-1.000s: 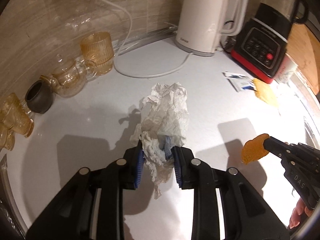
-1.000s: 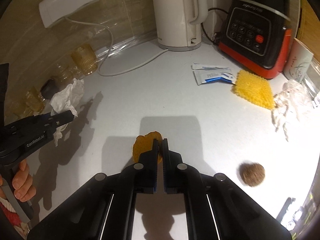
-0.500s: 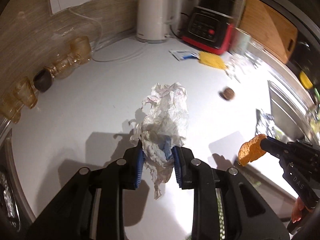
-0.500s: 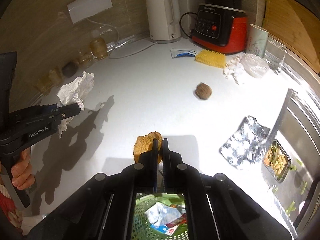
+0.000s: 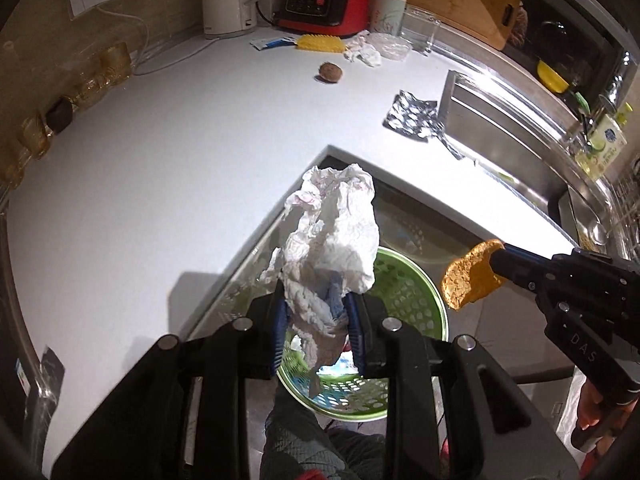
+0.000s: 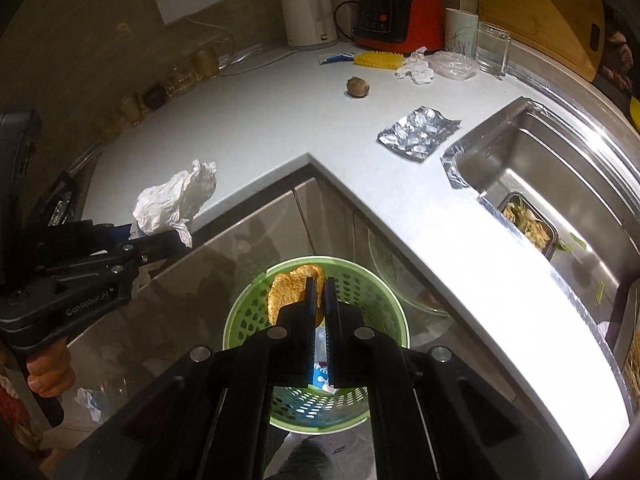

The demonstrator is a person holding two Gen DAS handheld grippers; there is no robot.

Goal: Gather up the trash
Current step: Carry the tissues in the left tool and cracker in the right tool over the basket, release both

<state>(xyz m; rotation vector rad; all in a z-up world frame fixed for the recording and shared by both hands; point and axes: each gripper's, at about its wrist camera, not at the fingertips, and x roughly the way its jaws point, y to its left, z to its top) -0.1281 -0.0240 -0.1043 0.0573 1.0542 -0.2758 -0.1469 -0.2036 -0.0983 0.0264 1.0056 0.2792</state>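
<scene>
The left claw (image 5: 316, 320) is clamped on a crumpled white paper towel (image 5: 332, 240), its blue pads pressing the lower, twisted part of the wad. The towel's long axis runs away from the claw along the line of the fingers, with the bulky end farthest out and a thin tail hanging down between the fingers. It hangs in the air at the counter's corner, partly over the green basket (image 5: 412, 292) on the floor.

The right claw (image 6: 318, 300) is pinched tight on a piece of orange peel (image 6: 286, 290), which sticks out to the left of the fingertips, curved and on edge, directly above the green basket's (image 6: 248, 320) opening. Some wrappers already lie inside the basket.

On the white counter (image 6: 260, 120) lie a sheet of crumpled foil (image 6: 416, 132), a brown round fruit (image 6: 357, 87), a yellow brush (image 6: 376, 59), a small blue and white packet (image 6: 336, 58) and more crumpled tissue (image 6: 416, 68) beside a clear plastic bag (image 6: 456, 65). A white kettle (image 6: 308, 8) and a red and black appliance (image 6: 396, 12) stand by the wall. The steel sink (image 6: 560, 184) lies to the right. Nothing stands between either claw and the basket.
</scene>
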